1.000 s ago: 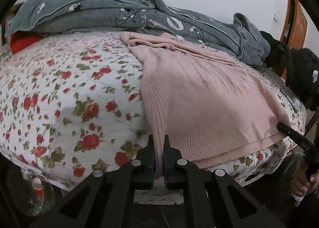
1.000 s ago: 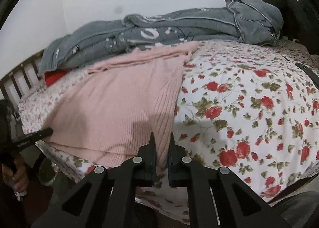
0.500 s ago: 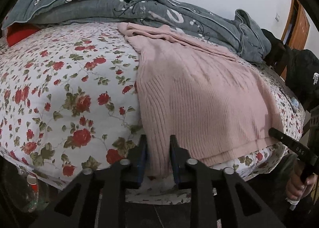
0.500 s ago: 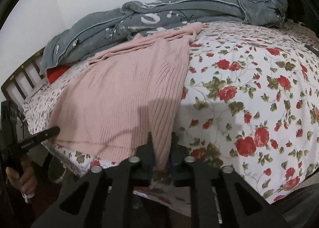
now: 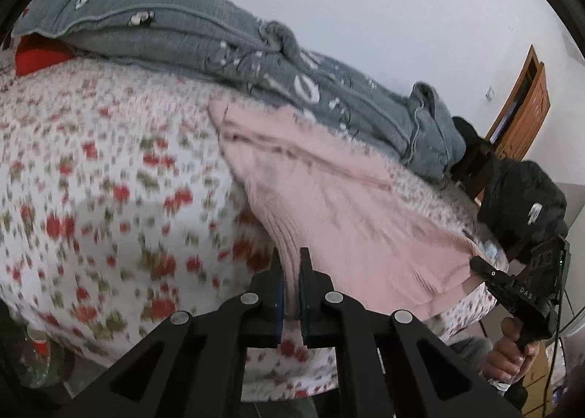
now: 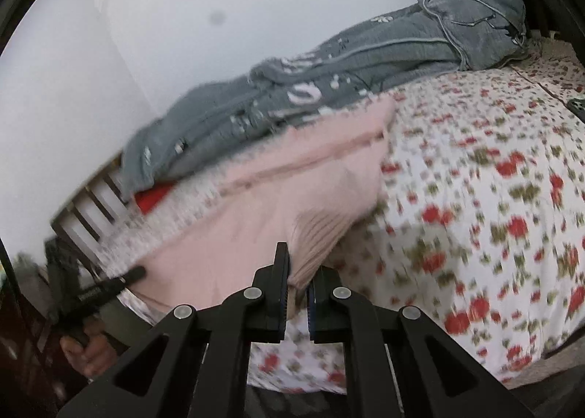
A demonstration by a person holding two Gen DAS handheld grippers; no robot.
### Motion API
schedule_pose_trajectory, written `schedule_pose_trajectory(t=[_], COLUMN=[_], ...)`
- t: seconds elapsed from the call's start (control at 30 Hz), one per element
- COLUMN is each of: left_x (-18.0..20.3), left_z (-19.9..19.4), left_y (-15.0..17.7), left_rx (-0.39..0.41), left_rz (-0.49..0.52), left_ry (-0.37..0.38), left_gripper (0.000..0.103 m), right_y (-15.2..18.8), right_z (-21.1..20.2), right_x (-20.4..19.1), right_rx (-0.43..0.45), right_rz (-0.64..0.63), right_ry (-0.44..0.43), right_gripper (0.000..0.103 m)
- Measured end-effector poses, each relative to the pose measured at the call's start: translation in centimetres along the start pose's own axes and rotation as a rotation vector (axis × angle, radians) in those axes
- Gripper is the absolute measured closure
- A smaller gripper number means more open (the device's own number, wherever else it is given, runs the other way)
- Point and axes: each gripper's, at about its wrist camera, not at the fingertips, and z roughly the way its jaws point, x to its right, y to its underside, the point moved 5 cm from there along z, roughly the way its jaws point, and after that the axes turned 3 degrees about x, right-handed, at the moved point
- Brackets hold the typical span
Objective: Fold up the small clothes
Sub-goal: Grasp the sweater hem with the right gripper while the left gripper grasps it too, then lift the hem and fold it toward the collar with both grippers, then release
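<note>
bed: a mattress under a floral sheet [image 5: 91,198] carries everything; its near edge runs just under both grippers, and its far edge is piled with a grey quilt [image 5: 204,38].
grey quilt: bunched along the far edge of the bed, touching the far end of the garment; a fold carried too far would land on it.
pink sweater: the pink sweater [image 5: 347,213] lies across the bed from the near edge toward the far edge, ribbed hem nearest; its two near corners are off the sheet while the far part rests flat.
left gripper: the left gripper [image 5: 290,272] is clamped narrow on the hem corner on the person's left, fabric pinched between the pads.
right gripper: the right gripper [image 6: 298,275] is likewise closed tight on the other hem corner, ribbing bunched in the jaws.
step in hand: probably raising the hem to carry it over toward the far edge for a first fold.
how to do it well: keep both corners level with each other and the hem taut between them, so the fold line falls straight across the bed.
grip: hold both pinches firm until the hem is laid down; ribbed knit stretches and could slip out.
landing: aim the hem short of the quilt, on the sweater's own far part.
blur: both views are smeared, so finer creases cannot be told.
</note>
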Motion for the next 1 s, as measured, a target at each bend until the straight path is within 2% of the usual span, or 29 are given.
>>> schedule_pose_trajectory(t=[0.27,0.4,0.6,0.73,1.0], left_x=[1.4,1.7,0.7,-0.4,-2.0], left_z=[1.1,3.2,9.1,14.0,22.0], left_y=[-7.4,-11.3,-15.9,-18.5,-22.3], left_rx=[0.053,0.074,0.075,0.053,0.031], left_rz=[0.009,0.023,0.04,0.019,-0.003], left_ry=[-0.009,-0.027,-0.089,-0.101,-0.134], left_gripper=[0.096,0.096,0.096,0.096,0.096], right_y=[-7.7,-10.7,-15.2,-17.5,-20.3], right_z=[2.2,4.6,11.1,15.6,24.2], right_x=[-1.5,-1.6,-0.3,1.4,5.3], right_rx=[0.029,0.034,0.024,0.016,-0.043], right_rz=[0.015,0.006,0.015,0.061,0.143], right_ry=[-0.017,-0.017,-0.011,-0.015,-0.001], right_gripper=[0.095,0.095,0.095,0.095,0.095])
